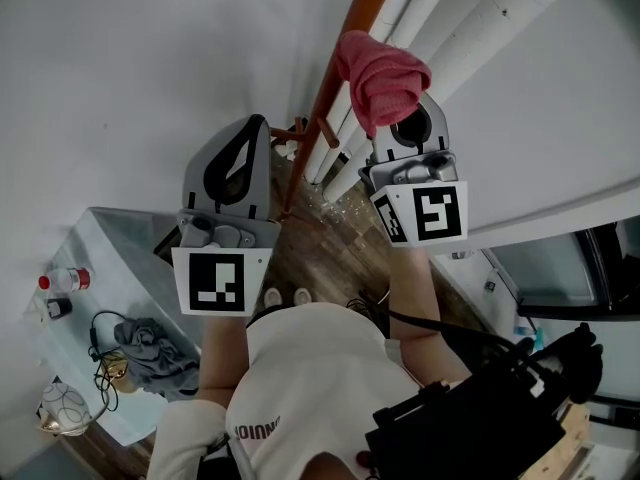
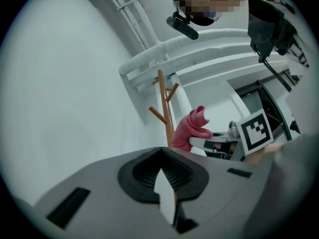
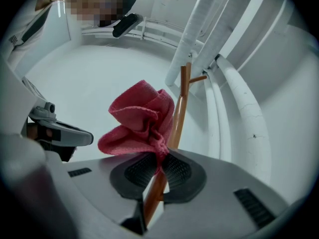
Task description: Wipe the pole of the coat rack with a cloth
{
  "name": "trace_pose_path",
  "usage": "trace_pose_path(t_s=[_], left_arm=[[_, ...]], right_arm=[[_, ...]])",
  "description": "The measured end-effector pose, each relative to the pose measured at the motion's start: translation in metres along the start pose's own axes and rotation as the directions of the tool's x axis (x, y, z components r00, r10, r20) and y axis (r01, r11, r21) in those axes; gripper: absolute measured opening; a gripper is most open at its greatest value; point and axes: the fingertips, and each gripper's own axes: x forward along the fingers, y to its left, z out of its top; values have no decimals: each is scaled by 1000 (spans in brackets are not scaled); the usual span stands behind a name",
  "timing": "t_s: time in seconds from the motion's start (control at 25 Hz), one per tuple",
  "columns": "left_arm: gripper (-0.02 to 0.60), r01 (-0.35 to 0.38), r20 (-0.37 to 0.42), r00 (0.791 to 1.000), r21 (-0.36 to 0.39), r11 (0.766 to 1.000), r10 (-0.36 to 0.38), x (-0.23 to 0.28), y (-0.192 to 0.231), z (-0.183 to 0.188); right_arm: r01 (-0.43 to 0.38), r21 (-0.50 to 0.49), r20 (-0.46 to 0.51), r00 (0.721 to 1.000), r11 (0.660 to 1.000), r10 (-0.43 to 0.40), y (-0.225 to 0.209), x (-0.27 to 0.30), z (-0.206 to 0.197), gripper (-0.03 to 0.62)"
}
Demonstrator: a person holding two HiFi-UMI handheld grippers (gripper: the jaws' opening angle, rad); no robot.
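Observation:
The coat rack's orange-brown wooden pole (image 1: 320,108) slants from the top centre down to the floor. A pink cloth (image 1: 380,68) is bunched against the pole's right side. My right gripper (image 1: 388,118) is shut on its lower fold. In the right gripper view the cloth (image 3: 139,118) puffs out above the closed jaws of that gripper (image 3: 160,161), and the pole (image 3: 179,113) runs just behind them. My left gripper (image 1: 258,123) hangs left of the pole, apart from it. In its own view it (image 2: 160,156) is shut with nothing in it, and the pole (image 2: 167,108) and cloth (image 2: 189,128) lie beyond.
White insulated pipes (image 1: 450,28) run along the wall right behind the rack. A glass table (image 1: 100,233) at lower left carries a bottle (image 1: 65,280), cables and a grey rag (image 1: 155,353). A black bag (image 1: 470,428) sits at lower right.

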Motion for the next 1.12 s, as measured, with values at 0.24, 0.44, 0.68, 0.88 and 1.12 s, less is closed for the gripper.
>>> trace_pose_path(t_s=[0.24,0.44,0.68,0.88,1.12], left_arm=[[14,-6,-1,1000,1,1000,6,-2,2,0],[14,-6,-3,1000,3,1000,6,-3,2,-1],[14,-10,-4,1000,0,1000,10,-5,3,0],[14,-7,-2,1000,4,1000,7,-5,1,-1],[14,-9,-11,1000,-1,1000,9,-5,1,-3]], right_arm=[[1,9,-23,1000,1000,0,2,-3,-9,46],[1,15,-38,999,1000,-1,3,-5,-15,46],[0,18,-49,999,1000,0,5,-7,-19,46],[-5,19,-64,998,1000,6,6,-8,-25,46],[-8,26,-87,996,1000,10,8,-10,-34,46]])
